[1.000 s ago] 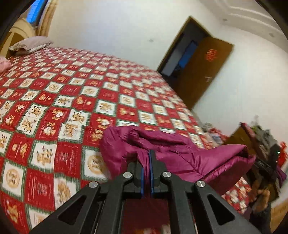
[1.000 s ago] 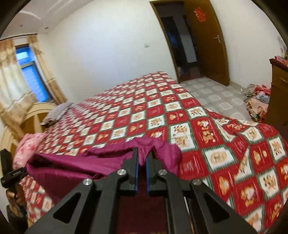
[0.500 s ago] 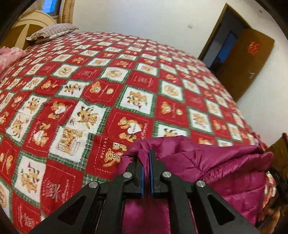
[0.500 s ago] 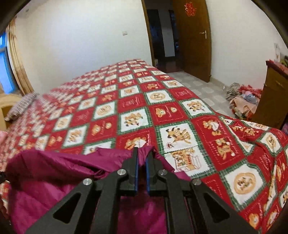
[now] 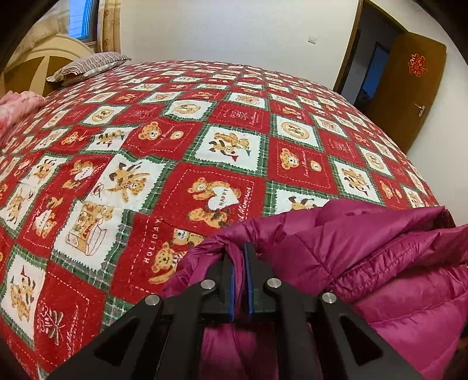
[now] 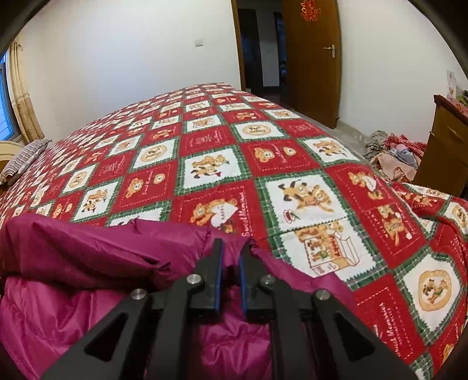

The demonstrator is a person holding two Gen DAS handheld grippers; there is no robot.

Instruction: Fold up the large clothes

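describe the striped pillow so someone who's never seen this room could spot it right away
Start at the big bed under the red teddy-bear check blanket. Go to its far end by the cream headboard and window. The pillow lies there, the only grey zebra-striped thing, beside pink bedding.

Even, soft indoor light; a window glows blue. Sharp centre, fisheye bending, black vignette at corners.

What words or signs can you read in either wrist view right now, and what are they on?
"HAPPY": heart patch on the bedspread.
"HOLIDAY": red square of the bedspread.
"Sweet Memories": beside the heart, partly legible.
Red paper sign on the door: characters too blurred to read.
Jacket: no lettering visible.
Other squares: too small.
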